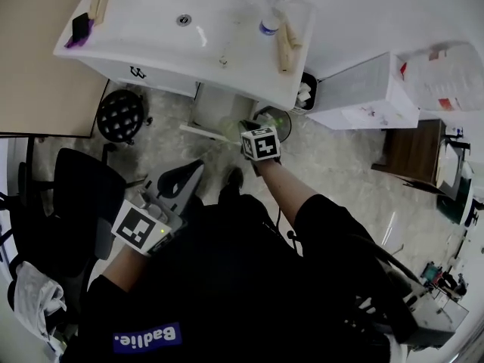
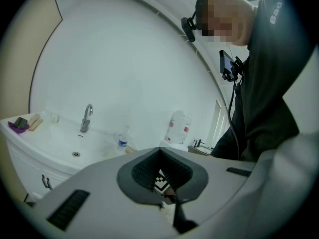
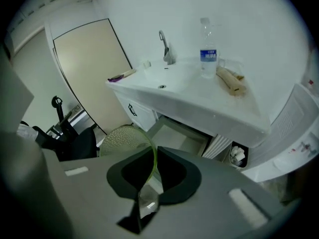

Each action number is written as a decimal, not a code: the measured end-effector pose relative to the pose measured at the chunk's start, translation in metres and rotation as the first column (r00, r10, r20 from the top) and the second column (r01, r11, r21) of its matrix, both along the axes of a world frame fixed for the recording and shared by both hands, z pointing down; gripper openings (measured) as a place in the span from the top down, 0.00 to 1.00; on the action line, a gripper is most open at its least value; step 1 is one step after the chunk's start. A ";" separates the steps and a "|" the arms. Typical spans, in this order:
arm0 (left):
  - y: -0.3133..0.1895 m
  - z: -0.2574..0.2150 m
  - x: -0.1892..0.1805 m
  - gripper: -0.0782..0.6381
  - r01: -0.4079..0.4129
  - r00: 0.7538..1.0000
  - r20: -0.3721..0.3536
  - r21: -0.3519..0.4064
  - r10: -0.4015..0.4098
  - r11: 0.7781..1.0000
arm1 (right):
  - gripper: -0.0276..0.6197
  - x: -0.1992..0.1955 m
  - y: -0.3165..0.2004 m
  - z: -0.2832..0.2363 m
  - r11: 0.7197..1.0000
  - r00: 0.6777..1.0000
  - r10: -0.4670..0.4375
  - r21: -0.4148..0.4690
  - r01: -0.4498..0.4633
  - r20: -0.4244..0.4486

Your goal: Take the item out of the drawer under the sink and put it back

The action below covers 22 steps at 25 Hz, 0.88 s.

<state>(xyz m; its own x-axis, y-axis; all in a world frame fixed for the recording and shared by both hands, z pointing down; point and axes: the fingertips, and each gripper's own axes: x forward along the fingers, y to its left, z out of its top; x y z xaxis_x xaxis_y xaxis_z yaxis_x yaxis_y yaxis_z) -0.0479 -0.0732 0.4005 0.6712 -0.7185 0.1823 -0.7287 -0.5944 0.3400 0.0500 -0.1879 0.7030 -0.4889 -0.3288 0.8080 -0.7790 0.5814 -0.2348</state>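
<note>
My right gripper [image 1: 253, 131] [image 3: 152, 151] is shut on the rim of a pale green perforated bowl [image 3: 124, 137] [image 1: 228, 130]. It holds the bowl in the air just in front of the open white drawer [image 1: 219, 110] [image 3: 180, 133] under the sink [image 1: 151, 32] [image 3: 199, 96]. The part of the drawer that shows looks bare. My left gripper [image 1: 185, 180] [image 2: 159, 150] hangs lower and nearer to the person, left of the right one. Its jaws are shut with nothing between them.
A water bottle [image 1: 270, 23] [image 3: 208, 51] and wooden pieces [image 1: 286, 45] stand on the sink top. A small bin [image 1: 305, 93] sits right of the cabinet, beside a white unit [image 1: 363, 93]. A black chair [image 1: 76, 195] and a round black stool [image 1: 121, 114] stand at the left.
</note>
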 end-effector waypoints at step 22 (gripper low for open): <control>0.006 0.041 -0.033 0.90 0.088 0.996 0.034 -0.083 -0.086 0.993 | 0.92 -0.025 -0.040 0.150 0.980 0.958 -0.115 -0.187 0.066 -0.263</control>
<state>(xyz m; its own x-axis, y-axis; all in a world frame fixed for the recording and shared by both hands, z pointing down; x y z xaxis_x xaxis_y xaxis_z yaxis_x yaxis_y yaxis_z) -0.0806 -0.0675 0.4414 0.6002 -0.7550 0.2641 -0.7871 -0.4986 0.3632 0.0252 -0.2279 0.8532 -0.2647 -0.1354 0.9548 -0.7734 0.6212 -0.1264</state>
